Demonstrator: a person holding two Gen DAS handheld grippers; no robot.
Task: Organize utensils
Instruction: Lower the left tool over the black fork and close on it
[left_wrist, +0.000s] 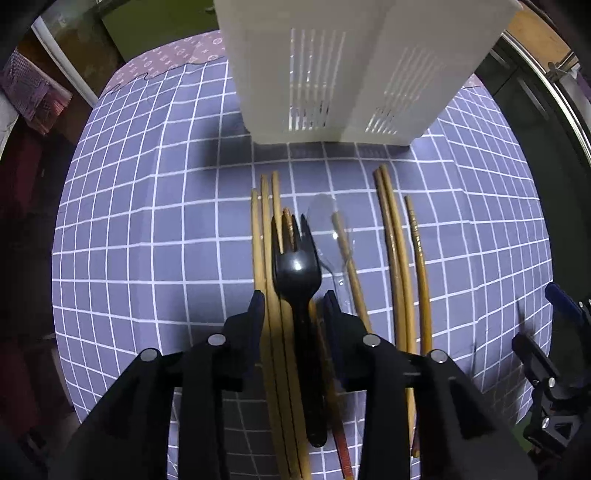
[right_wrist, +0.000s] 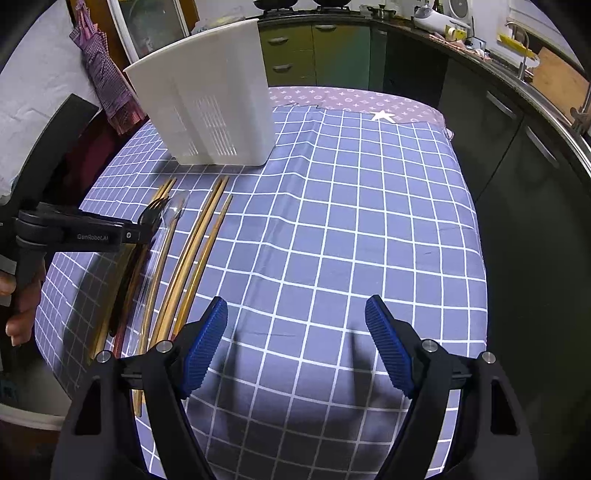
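Left gripper (left_wrist: 295, 306) straddles the black fork (left_wrist: 297, 273) at frame centre, jaws partly open, pads not visibly pressing it. Chopsticks (left_wrist: 400, 266) lie alongside; the white holder (left_wrist: 332, 74) stands above. Right gripper (right_wrist: 295, 343) hangs wide open, empty. Best to close squarely on the fork's neck alone.

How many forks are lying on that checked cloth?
1. The black fork lies on a bundle of wooden chopsticks, between the left tongs. A clear plastic utensil beside it looks like a spoon; others may be hidden.
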